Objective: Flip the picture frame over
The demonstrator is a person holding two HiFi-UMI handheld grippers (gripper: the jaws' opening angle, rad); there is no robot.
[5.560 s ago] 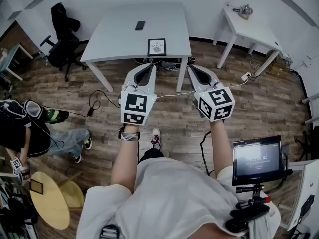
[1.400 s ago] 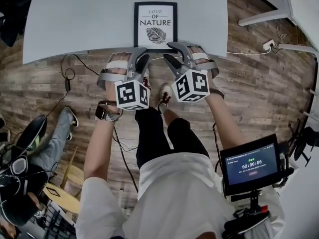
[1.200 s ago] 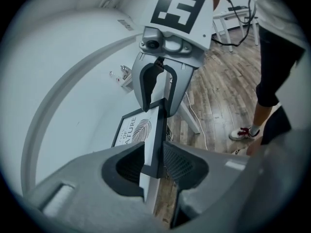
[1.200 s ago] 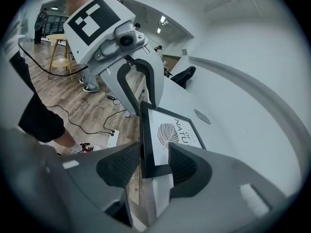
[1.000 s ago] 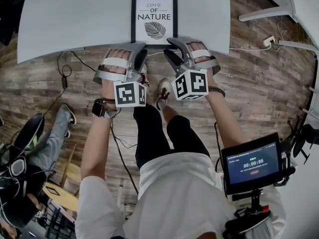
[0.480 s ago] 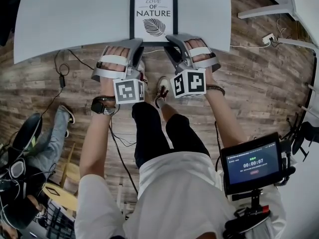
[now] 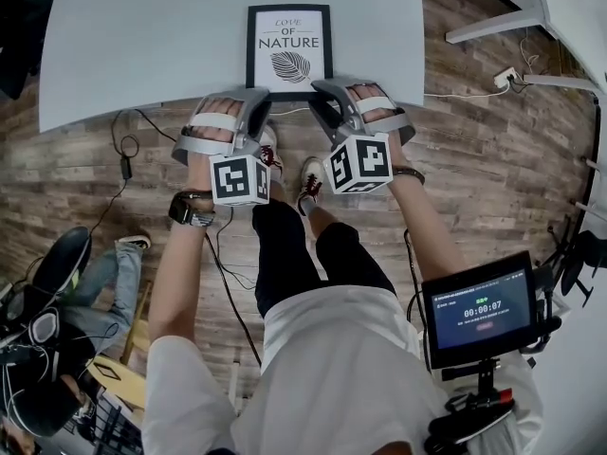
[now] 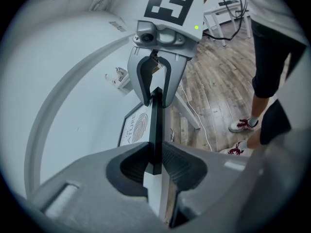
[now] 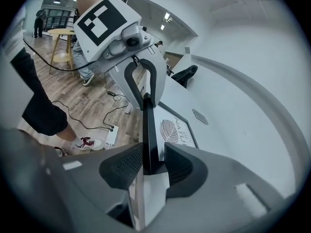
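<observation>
The black picture frame lies face up on the white table, its leaf print showing, its near edge at the table's front edge. My left gripper is at the frame's near left corner. In the left gripper view its jaws have just been closing and the pads press on the frame's black edge. My right gripper is at the near right corner. Its jaws have also been closing, with the frame's edge between them and a slim gap on one side.
The person's legs and shoes stand just below the table's front edge. Cables trail over the wood floor. A small screen on a rig hangs at the right. Another person's legs show at the lower left. A second white table stands top right.
Since the earliest frame the person has walked up to the table and both grippers have come to the frame's near edge. Over the last second they have stayed there.
</observation>
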